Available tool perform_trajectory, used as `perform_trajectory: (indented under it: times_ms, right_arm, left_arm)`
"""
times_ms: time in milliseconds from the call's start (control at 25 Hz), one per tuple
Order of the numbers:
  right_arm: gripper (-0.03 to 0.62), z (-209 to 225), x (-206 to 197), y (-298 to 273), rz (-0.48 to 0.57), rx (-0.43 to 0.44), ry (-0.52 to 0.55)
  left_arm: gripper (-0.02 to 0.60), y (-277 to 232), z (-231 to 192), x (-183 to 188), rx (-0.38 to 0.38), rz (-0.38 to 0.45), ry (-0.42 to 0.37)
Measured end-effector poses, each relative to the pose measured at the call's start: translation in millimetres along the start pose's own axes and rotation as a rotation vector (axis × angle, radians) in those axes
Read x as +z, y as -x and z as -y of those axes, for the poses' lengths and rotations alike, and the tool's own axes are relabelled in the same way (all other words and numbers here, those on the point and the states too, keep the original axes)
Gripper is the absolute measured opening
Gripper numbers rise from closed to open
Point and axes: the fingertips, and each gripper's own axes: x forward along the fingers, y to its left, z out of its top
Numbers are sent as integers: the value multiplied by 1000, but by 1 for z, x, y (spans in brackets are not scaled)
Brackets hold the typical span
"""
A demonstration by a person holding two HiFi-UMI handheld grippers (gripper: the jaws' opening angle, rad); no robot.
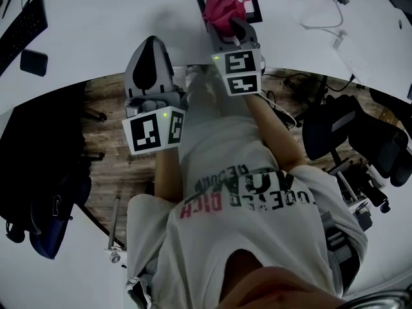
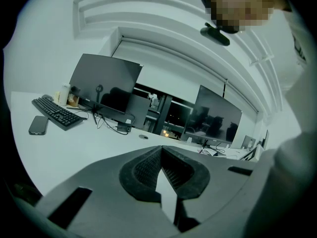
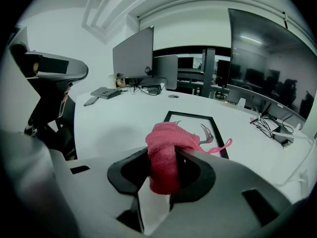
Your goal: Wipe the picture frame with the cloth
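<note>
Picture frame [image 3: 188, 125] flat on white desk [image 1: 96, 24], at 12 o'clock in head view, long axis roughly 6 to 12, near end hidden behind pink cloth [image 3: 166, 152]. Right gripper [image 3: 166, 170] clamped on cloth. Left gripper [image 2: 162, 170] closed, empty, at 8 o'clock of the right.

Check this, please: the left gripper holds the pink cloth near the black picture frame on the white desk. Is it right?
No. The right gripper, not the left, holds the pink cloth; the right gripper view shows its jaws shut on it. The left gripper is shut and empty. The cloth is near the black picture frame on the white desk.
</note>
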Motion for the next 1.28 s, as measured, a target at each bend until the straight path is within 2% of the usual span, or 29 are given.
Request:
perform_trajectory:
  times_ms: [640,920,1280]
  right_arm:
    - [118,15,10,7,24,25,-41]
    - [118,32,35,26,101,29,-66]
    - [118,53,78,75,261,42,-75]
  left_arm:
    - [0,0,16,16,1,23,-34]
    - [0,0,37,28,-20,52,-56]
    - [0,8,71,45,-43,91,-78]
